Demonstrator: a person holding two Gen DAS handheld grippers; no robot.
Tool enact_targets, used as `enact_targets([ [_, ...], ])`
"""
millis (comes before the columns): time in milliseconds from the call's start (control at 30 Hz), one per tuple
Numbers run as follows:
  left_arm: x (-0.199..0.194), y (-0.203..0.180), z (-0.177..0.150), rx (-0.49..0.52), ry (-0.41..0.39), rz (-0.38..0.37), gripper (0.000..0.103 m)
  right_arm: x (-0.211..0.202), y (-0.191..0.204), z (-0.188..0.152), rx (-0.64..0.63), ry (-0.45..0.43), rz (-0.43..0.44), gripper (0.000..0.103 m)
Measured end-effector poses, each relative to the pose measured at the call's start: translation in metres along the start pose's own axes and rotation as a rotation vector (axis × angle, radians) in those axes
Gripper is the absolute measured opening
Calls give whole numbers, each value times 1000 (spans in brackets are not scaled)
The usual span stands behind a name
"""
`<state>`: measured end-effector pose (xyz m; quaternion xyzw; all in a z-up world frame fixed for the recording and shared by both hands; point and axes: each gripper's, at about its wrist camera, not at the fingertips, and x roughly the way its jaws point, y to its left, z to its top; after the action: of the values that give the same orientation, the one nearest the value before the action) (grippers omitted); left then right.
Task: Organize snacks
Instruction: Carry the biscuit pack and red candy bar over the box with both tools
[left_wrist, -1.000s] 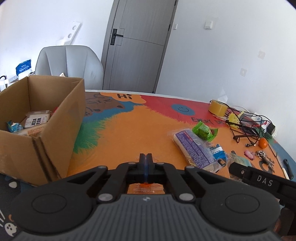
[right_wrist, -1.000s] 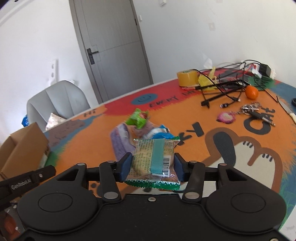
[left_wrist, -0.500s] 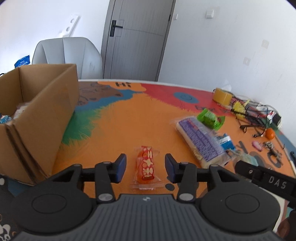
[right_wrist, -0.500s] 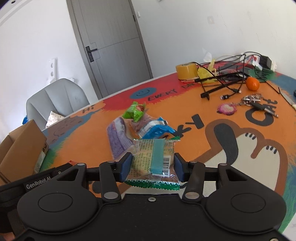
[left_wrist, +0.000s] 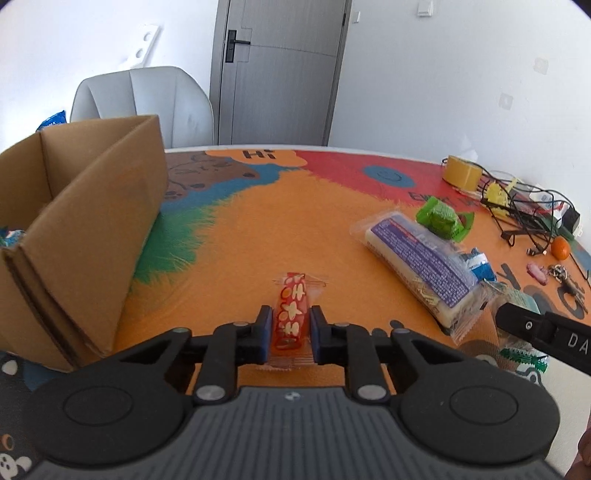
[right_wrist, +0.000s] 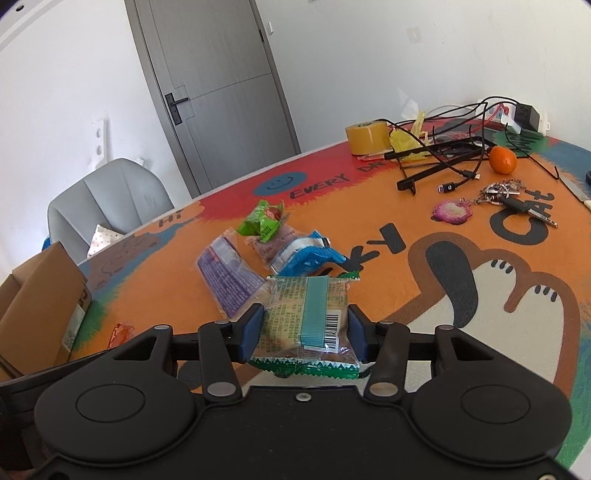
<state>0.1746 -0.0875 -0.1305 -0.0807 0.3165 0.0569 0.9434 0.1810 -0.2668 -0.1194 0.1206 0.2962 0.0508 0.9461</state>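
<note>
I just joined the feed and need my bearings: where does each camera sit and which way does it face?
Left wrist: on the left gripper, looking along its fingers across the table; jaws closing around an orange candy, cardboard box to its left.
Right wrist: on the right gripper, facing the door; it holds a green-edged packet.
Shared: purple-label packet, tape roll.
</note>
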Motion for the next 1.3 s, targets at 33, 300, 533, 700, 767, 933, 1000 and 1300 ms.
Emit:
enact_targets([
  [33, -3, 0, 1, 1, -8, -2, 19, -2, 1, 1, -1, -5, 2, 49],
  [300, -33, 7, 13, 0, -79, -21, 19, -19, 18, 10, -22, -53, 37, 49],
  [533, -58, 22, 25, -17, -134, -11, 19, -29, 40, 14, -53, -71, 83, 49],
  [700, -72, 33, 33, -34, -169, 3, 19, -38, 55, 20, -77, -94, 120, 49],
  [767, -78, 37, 36, -38, -181, 8, 19, -40, 60, 22, -80, -102, 133, 49],
  [933, -90, 49, 42, -46, -207, 17, 19, -43, 73, 26, -96, -107, 164, 49],
  [1000, -93, 54, 45, -51, -213, 25, 19, -44, 79, 28, -106, -110, 176, 49],
  [1300, -105, 79, 52, -70, -234, 59, 19, -47, 112, 33, -158, -112, 238, 49],
])
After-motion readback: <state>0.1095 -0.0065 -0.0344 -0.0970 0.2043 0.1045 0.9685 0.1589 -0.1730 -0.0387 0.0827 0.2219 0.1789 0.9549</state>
